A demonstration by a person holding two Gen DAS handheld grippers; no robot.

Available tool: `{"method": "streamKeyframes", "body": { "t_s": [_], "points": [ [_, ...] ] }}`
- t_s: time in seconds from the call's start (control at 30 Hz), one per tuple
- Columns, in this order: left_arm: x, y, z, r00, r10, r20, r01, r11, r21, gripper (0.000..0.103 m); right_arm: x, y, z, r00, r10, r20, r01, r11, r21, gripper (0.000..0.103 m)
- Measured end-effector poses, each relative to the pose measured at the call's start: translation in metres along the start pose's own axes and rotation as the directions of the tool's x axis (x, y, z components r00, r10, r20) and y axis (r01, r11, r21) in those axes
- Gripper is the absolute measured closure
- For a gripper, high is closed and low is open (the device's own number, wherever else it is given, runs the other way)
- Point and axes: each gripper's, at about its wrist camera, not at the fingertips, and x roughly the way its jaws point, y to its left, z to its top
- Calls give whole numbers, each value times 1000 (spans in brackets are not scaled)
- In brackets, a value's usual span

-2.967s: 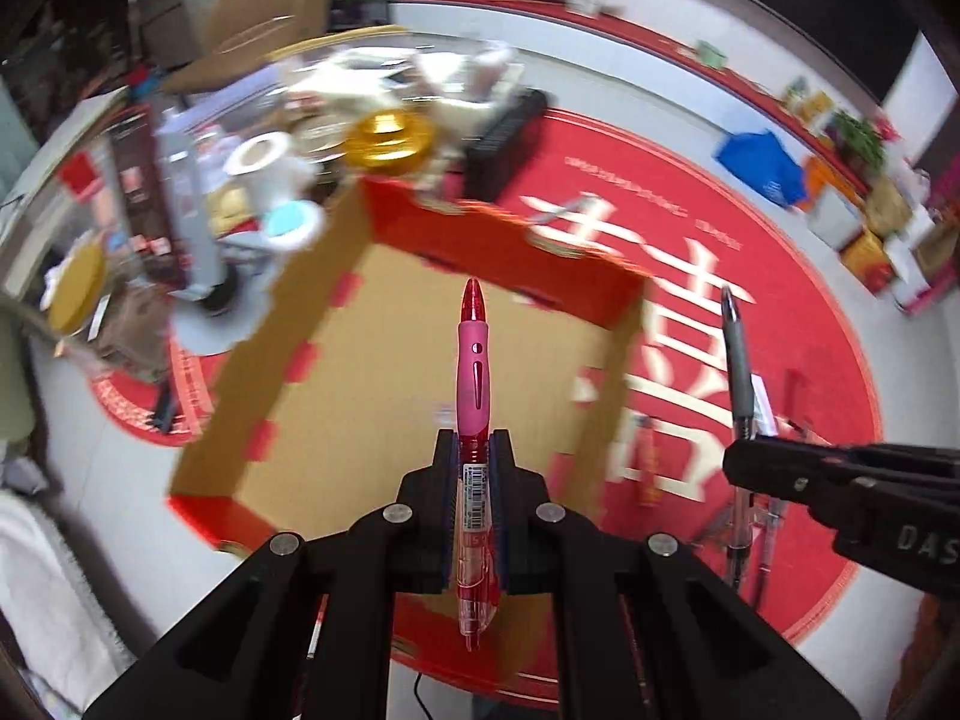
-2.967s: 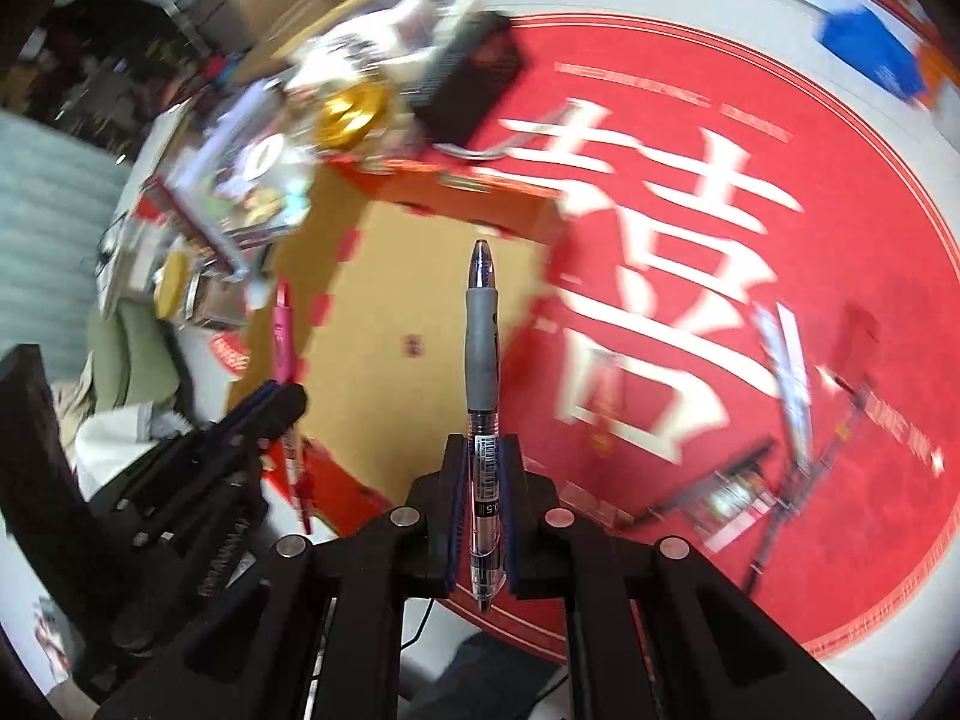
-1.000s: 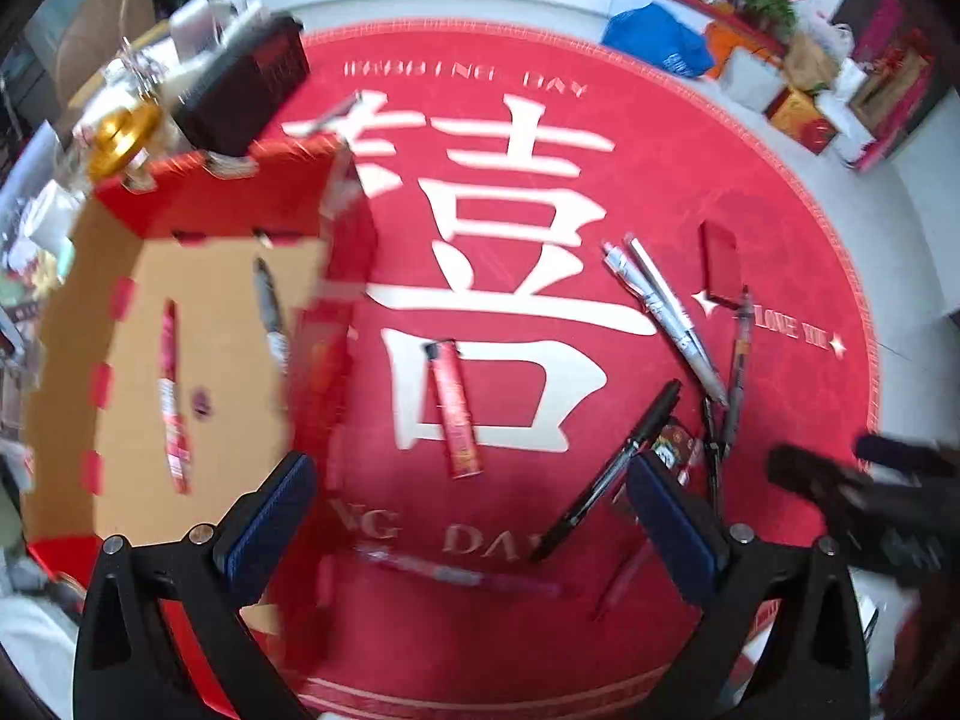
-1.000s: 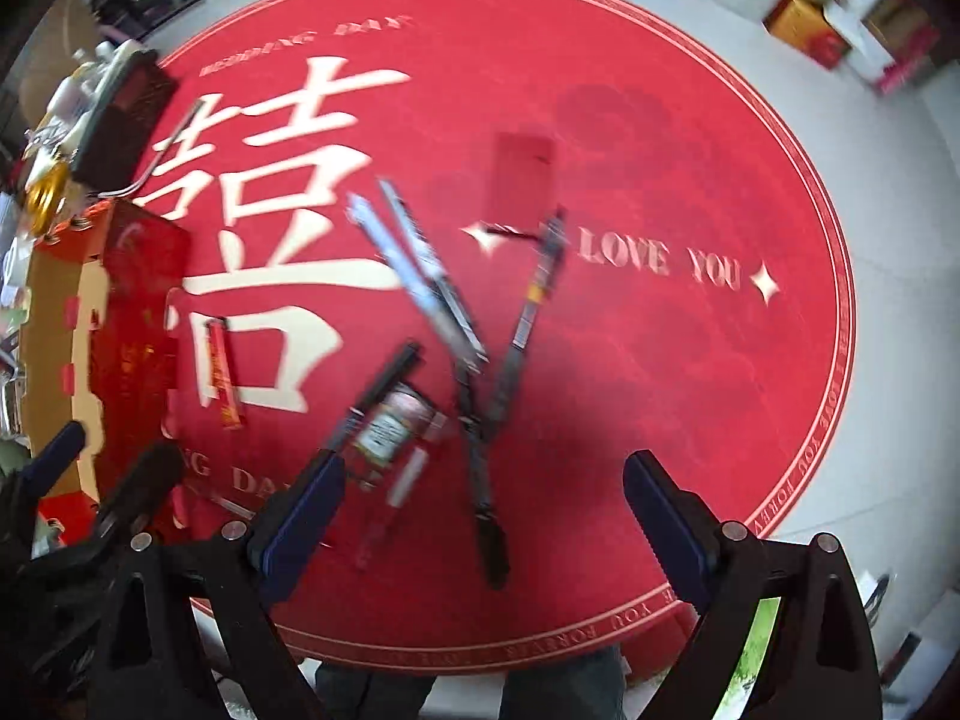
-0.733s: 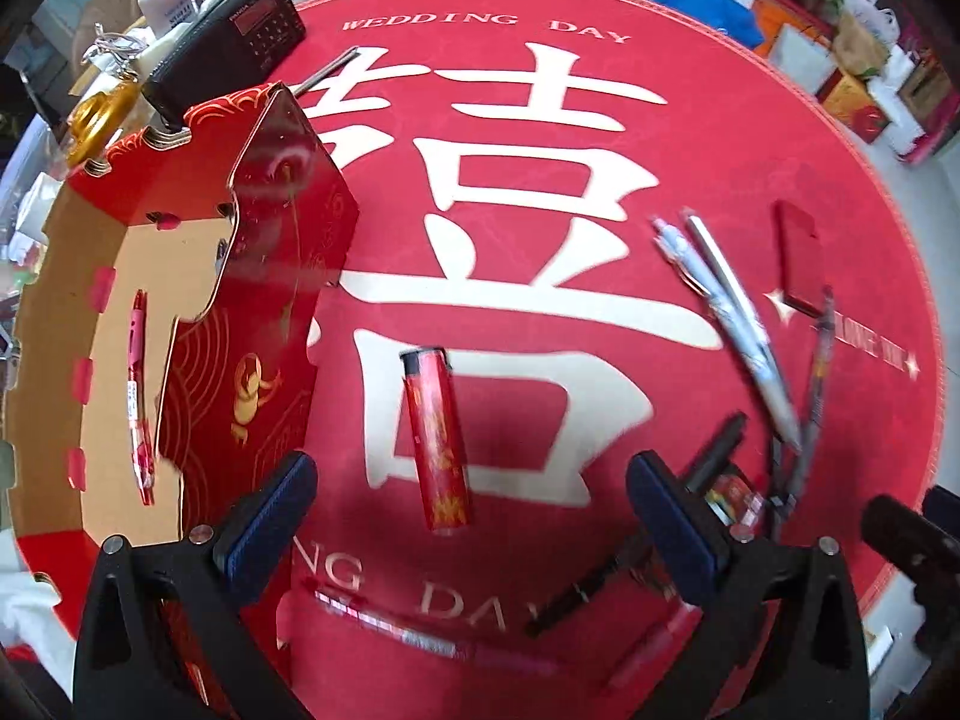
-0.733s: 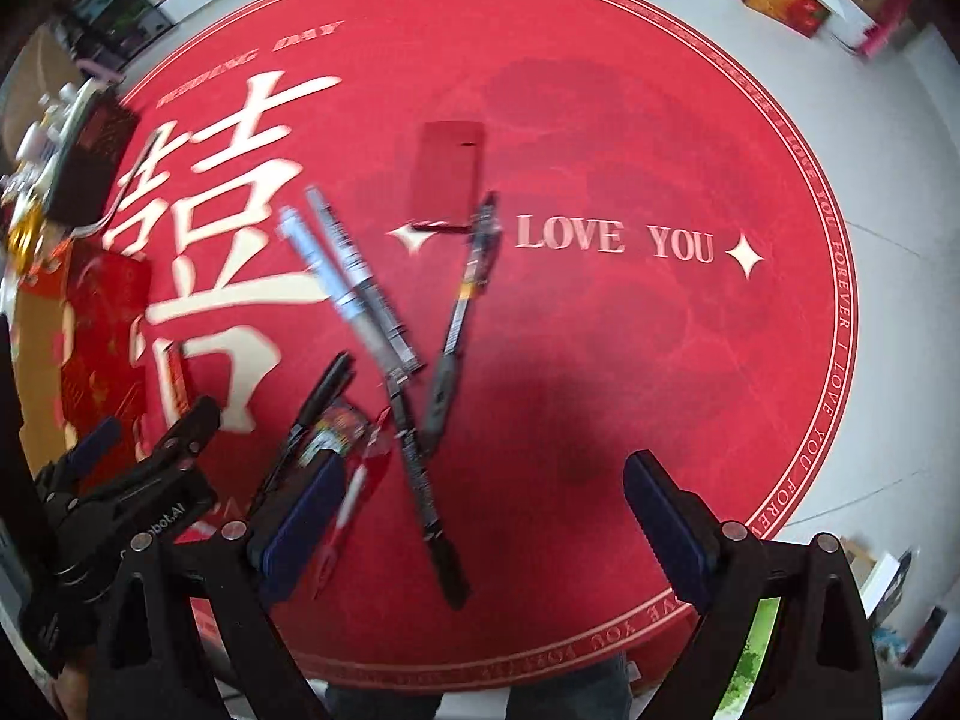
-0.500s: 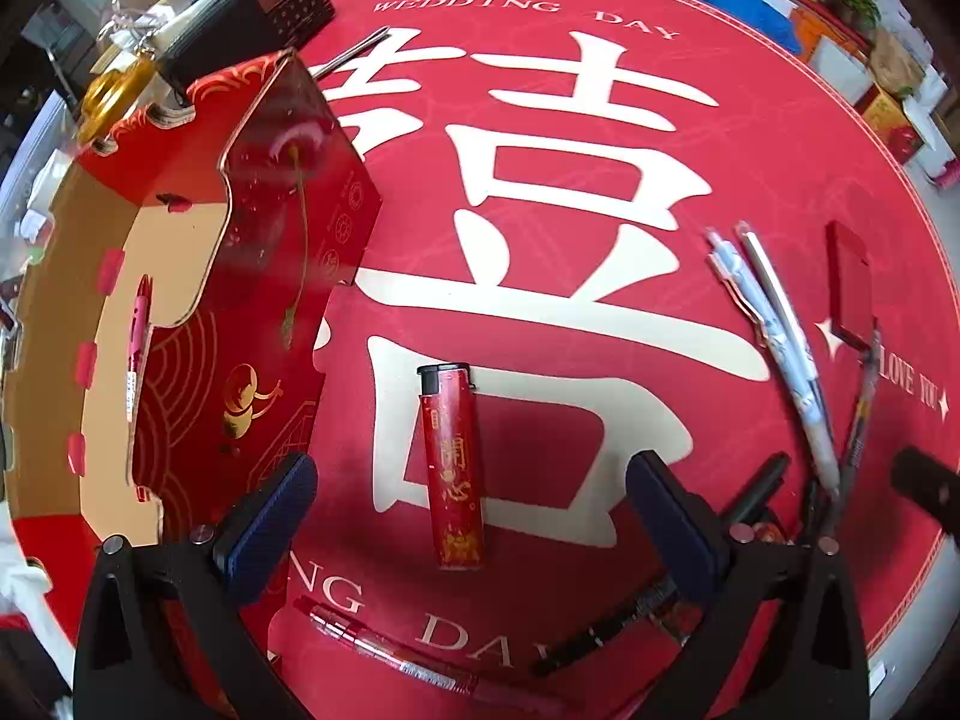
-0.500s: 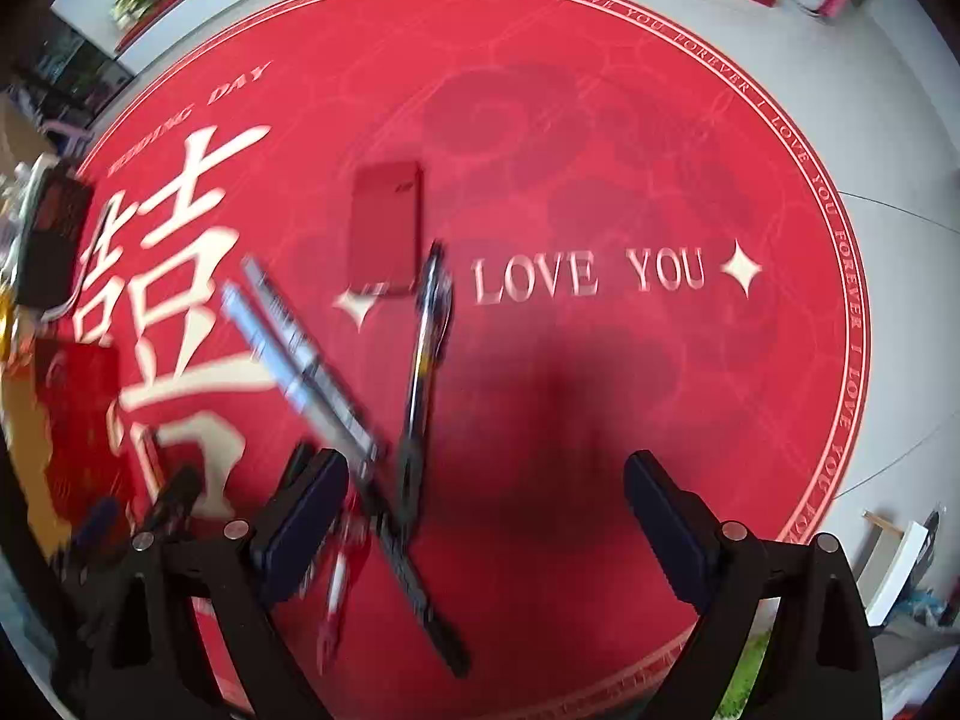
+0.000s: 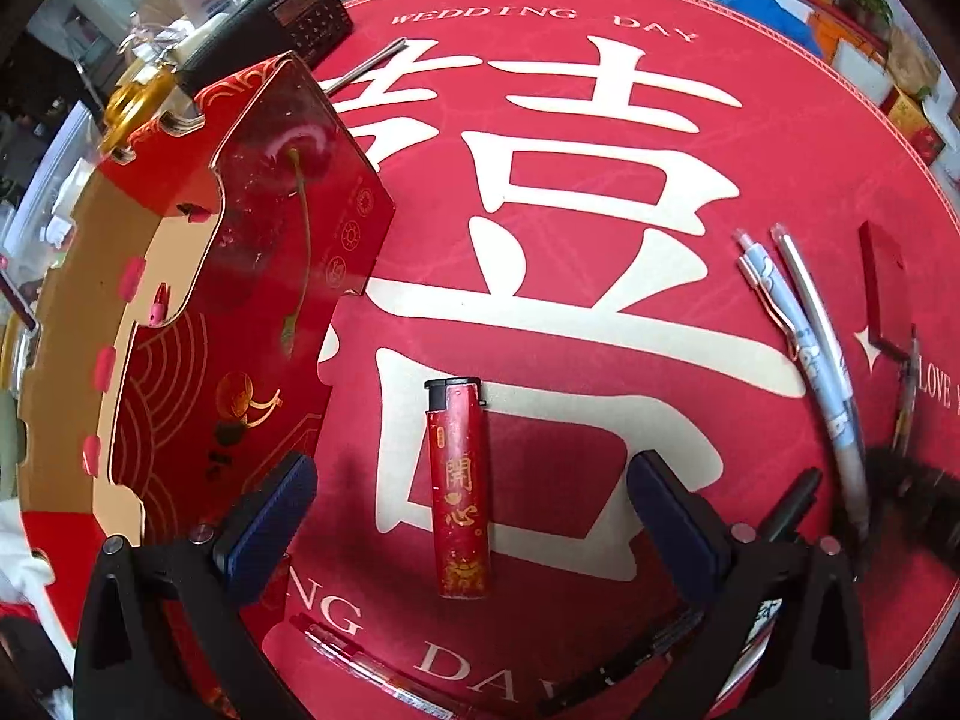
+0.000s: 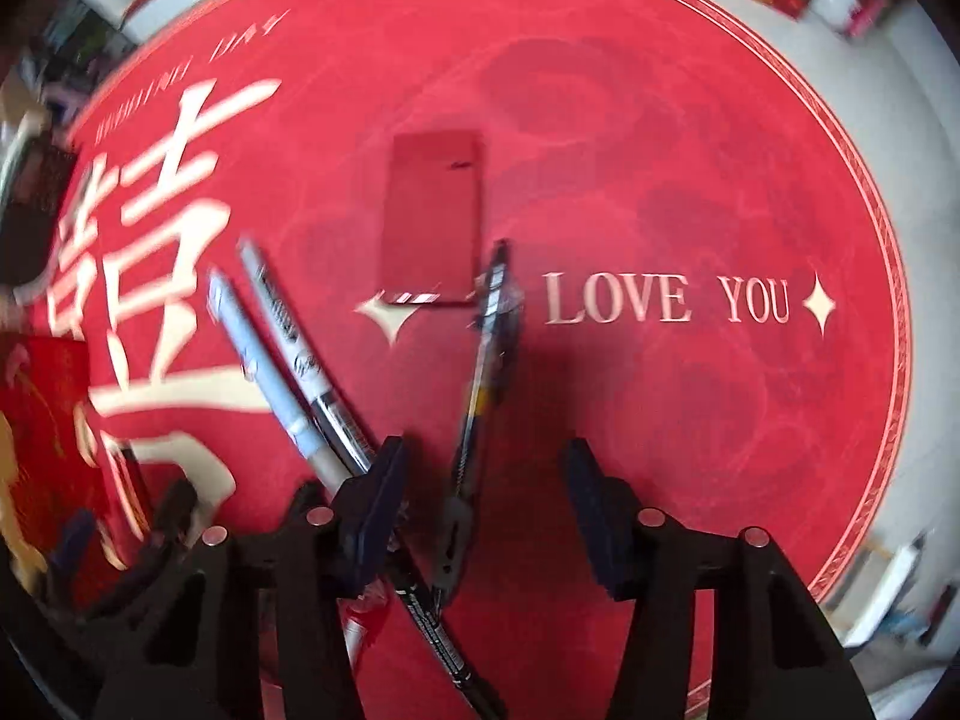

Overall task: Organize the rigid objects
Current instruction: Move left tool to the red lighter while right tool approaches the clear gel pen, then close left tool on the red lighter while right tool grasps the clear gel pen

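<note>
A red lighter [image 9: 457,487] lies on the round red mat, between the wide-open fingers of my left gripper [image 9: 471,519], untouched by either pad. The red cardboard box [image 9: 240,324] stands at the left with a pink pen [image 9: 157,306] inside. In the right wrist view my right gripper [image 10: 483,516] hangs low over a dark pen [image 10: 483,384] that runs up between its fingers. The jaws are closing and the pads stay clear of the pen. A light blue pen [image 10: 258,369] and a black marker [image 10: 300,360] lie just left of it.
A flat red card [image 10: 432,216] lies beyond the dark pen. More pens lie near the mat's front edge [image 9: 372,669]. A black radio [image 9: 270,24], a gold tin [image 9: 129,105] and clutter crowd the far left. Boxes sit on the floor beyond the mat.
Both grippers have dropped closer to the mat. The left one came over the lighter. The right one shifted over the dark pen and its fingers have narrowed.
</note>
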Motion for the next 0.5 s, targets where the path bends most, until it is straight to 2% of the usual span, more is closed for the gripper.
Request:
{"method": "streamKeyframes", "body": {
  "t_s": [0.13, 0.2, 0.4, 0.5],
  "points": [
    [5, 14, -7, 998, -66, -21, 63, 990, -124, 0, 1, 7, -2, 1000, 8, -12, -8, 999, -39, 47],
    [13, 28, -12, 986, -160, -52, 144, 961, -235, 0, 1, 9, -1, 1000, 6, -23, -7, 999, -50, 47],
    [13, 23, -14, 987, -159, -19, 154, 974, -169, 0, 0, 3, 0, 1000, 6, -30, -8, 998, -63, 47],
    [11, 14, -13, 981, -196, -1, 195, 976, -93, 0, 1, 2, 3, 999, 7, -40, -11, 997, -80, 47]
  ]
}}
